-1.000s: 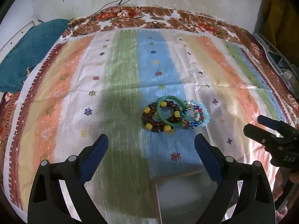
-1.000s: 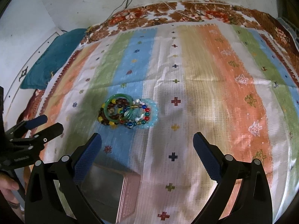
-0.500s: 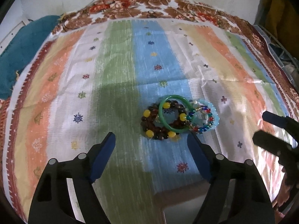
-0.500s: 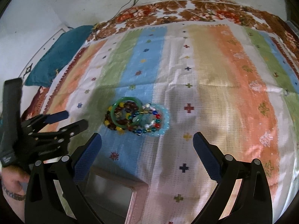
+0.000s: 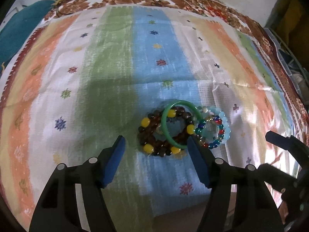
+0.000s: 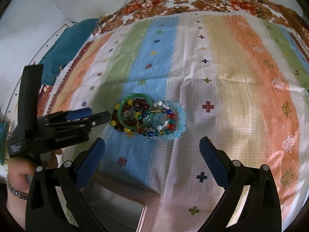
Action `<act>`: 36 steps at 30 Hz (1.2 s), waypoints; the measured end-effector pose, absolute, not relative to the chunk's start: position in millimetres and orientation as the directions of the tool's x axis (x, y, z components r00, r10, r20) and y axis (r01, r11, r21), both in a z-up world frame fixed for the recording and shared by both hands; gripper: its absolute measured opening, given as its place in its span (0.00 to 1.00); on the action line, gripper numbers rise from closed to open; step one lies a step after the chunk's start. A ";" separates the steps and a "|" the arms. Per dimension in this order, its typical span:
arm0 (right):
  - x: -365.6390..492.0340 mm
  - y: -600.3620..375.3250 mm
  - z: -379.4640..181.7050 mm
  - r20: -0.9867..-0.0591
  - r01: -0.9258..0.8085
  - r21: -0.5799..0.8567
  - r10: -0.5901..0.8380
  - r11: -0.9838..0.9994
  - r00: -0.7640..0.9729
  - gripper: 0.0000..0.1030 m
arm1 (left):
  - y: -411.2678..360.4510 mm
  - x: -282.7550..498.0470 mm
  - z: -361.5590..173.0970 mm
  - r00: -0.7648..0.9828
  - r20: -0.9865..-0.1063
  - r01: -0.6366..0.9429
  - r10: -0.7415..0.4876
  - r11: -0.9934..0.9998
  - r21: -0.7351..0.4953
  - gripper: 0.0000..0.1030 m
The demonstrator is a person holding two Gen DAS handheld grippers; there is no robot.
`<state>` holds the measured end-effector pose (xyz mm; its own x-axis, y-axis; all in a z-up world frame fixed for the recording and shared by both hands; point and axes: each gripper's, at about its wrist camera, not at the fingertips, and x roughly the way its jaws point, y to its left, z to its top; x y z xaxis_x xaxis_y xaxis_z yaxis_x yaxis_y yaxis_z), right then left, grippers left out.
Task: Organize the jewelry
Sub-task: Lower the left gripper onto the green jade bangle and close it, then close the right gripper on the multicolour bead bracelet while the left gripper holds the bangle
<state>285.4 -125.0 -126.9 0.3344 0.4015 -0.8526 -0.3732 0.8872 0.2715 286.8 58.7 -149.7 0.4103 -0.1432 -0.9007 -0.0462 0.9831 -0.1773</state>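
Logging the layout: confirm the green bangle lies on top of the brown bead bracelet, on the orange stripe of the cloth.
Not quite. The green bangle does lie on the brown bead bracelet, but on the blue stripe of the cloth, as the left wrist view shows.

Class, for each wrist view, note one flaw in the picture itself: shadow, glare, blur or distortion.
Left wrist view: a dark shadow covers the striped cloth left of the bracelets, glare whitens the cloth at right, and the fisheye bends its edges. Right wrist view: the cloth's far right is smeared by blur.

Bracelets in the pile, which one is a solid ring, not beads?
The green bangle: one smooth hoop lying over the brown-and-yellow beaded bracelet; the others are all beaded.
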 end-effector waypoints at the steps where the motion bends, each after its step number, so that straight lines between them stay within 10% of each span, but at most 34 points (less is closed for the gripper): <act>1: 286.0 -124.2 -128.3 -0.855 -0.374 0.268 0.399 0.888 0.333 0.96 | 57.1 289.8 -153.3 0.398 -0.905 -0.039 -0.148 0.983 -0.178 0.62; 25: 309.3 -102.4 -161.2 -0.880 -0.404 0.271 0.395 0.874 0.263 0.84 | 58.4 318.1 -182.0 0.366 -0.899 -0.015 -0.239 0.965 -0.262 0.10; 36: 305.8 -82.3 -157.1 -0.878 -0.501 0.232 0.402 0.834 0.262 0.68 | 60.2 320.3 -182.8 0.371 -0.896 -0.022 -0.244 0.962 -0.271 0.08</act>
